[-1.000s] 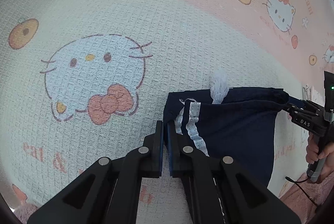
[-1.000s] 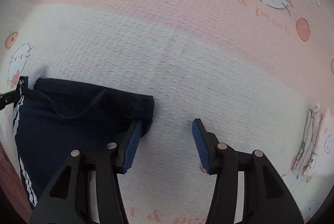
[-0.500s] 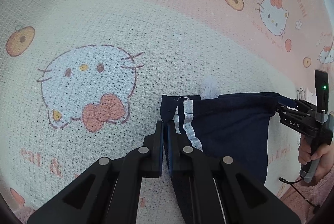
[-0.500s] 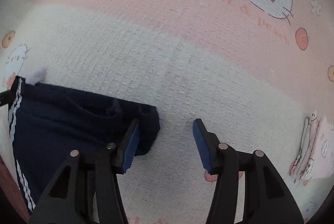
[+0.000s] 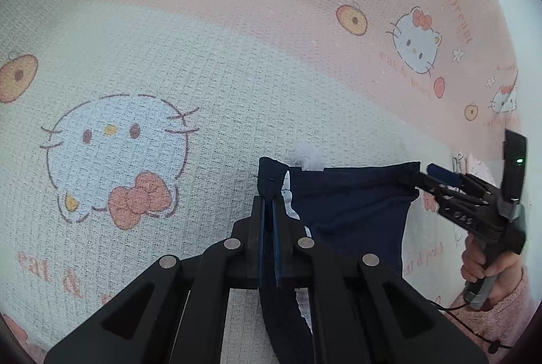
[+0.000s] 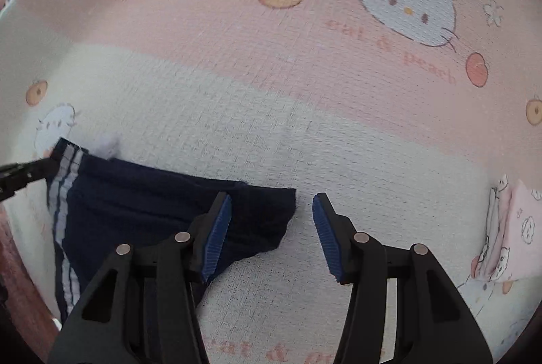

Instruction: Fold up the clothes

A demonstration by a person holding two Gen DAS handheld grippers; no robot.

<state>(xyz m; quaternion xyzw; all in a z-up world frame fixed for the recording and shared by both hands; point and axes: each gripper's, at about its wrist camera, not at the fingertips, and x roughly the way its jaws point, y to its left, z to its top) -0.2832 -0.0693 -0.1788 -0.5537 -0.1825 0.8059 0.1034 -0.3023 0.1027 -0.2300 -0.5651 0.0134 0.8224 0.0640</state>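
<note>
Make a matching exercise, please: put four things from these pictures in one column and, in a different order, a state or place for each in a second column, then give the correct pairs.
Column one:
1. left black two-finger gripper
2. right black two-finger gripper with blue pads
3. navy blue fabric shorts with white side stripes
4. folded pink printed cloth

Column two:
A. lies at the far right on the blanket
B. jaws wide apart
C. jaws closed on a striped corner
D. stretched between the two grippers

Pairs: 1-C, 2-B, 3-D, 4-A
</note>
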